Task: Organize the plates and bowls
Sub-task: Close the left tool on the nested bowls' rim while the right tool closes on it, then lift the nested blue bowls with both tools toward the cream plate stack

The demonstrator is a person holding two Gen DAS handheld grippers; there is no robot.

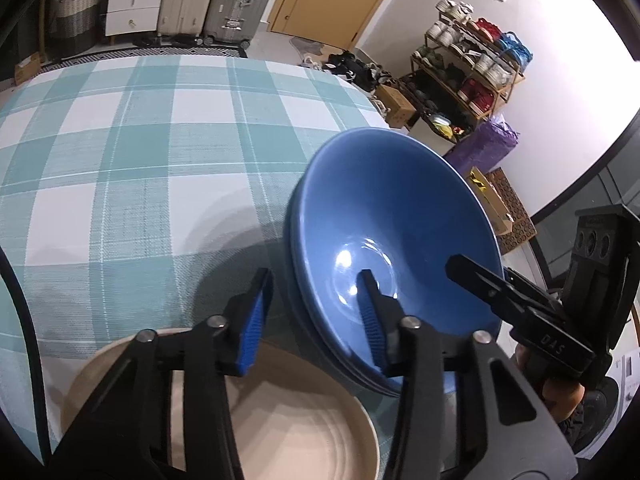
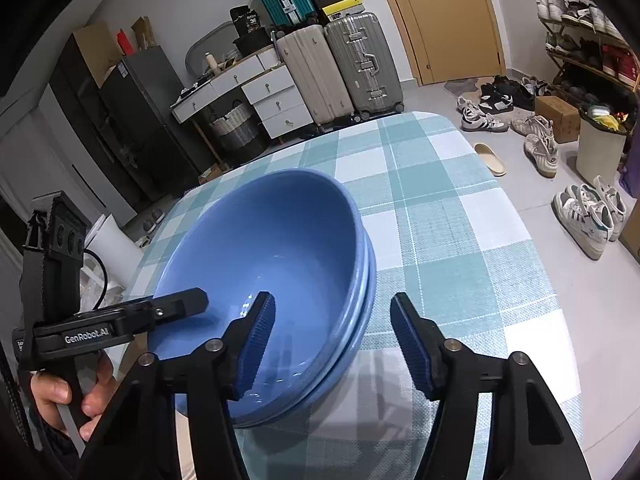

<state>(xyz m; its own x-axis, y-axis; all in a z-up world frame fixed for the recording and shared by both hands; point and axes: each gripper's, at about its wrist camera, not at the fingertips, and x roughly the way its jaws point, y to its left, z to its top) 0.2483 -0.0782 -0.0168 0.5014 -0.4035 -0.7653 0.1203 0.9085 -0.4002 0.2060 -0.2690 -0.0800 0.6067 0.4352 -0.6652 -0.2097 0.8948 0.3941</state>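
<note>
— How do the tongs stand?
— Both wide apart. The left gripper (image 1: 316,300) straddles the rim of the blue bowls (image 1: 394,240), one finger inside, one outside; contact is hard to judge. The right gripper (image 2: 332,320) straddles the opposite rim, clamping nothing.
— Count?
— Three nested blue bowls, I think, on the checked tablecloth (image 1: 140,152) near its edge; one cream plate (image 1: 304,432) just beside. Open cloth lies beyond.

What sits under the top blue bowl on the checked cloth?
The top blue bowl nests in more blue bowls; only their stacked rims show, so the exact count and anything beneath them stays hidden. Both claws are open.
</note>
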